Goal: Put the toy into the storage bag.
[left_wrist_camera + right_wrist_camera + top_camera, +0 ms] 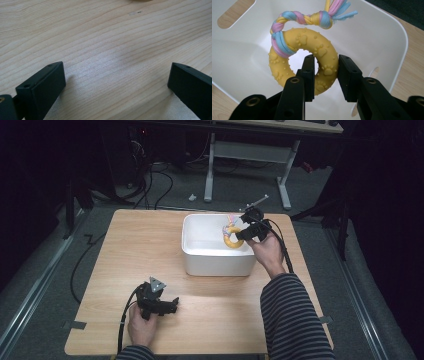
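Light wooden table (150, 250), white bin (200, 262), grey floor (350, 270), dark room

Yellow paw-print ring (322, 60), pastel rope (312, 18), prob. white bin (384, 32)

Dim surroundings, table lit, sharp

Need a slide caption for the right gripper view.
Right gripper shut on yellow ring toy, over the white bin.
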